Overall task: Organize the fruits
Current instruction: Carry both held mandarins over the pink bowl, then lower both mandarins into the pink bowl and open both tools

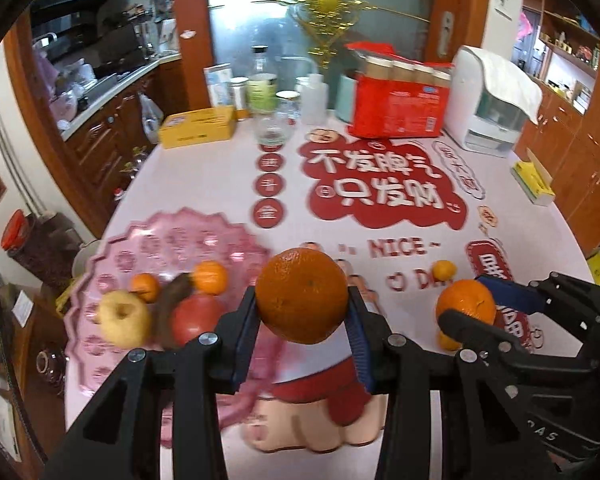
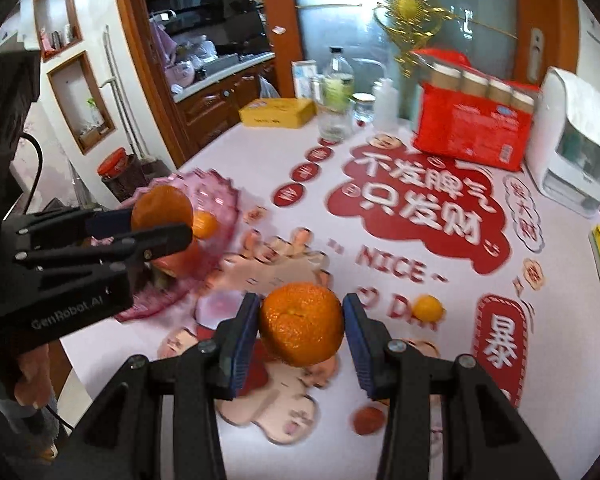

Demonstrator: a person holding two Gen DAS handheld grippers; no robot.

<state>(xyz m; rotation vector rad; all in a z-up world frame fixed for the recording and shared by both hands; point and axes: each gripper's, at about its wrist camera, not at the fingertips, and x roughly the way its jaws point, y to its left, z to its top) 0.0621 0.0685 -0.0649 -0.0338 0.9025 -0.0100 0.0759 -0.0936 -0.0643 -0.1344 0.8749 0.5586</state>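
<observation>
- The pink plate (image 1: pixel 112 248) has bare room across its far half; its near half is crowded by a yellow apple (image 1: pixel 124 318), a red apple (image 1: pixel 194 318), a brown fruit (image 1: pixel 172 300) and two small oranges (image 1: pixel 210 278)
- The middle of the table (image 1: pixel 220 184), over the red printed lettering, lies open
- Along the far edge a yellow box (image 1: pixel 198 126), bottles and jars (image 1: pixel 262 84), a red package (image 1: pixel 398 106) and a white appliance (image 1: pixel 490 100) stand close together, barring reach there
- The left tongs (image 1: pixel 302 304) and right tongs (image 2: pixel 300 324) each carry an orange and sit near one another over the near edge, narrowing the passage between them
- A small orange (image 2: pixel 428 308) lies loose on the table beside the right tongs
</observation>
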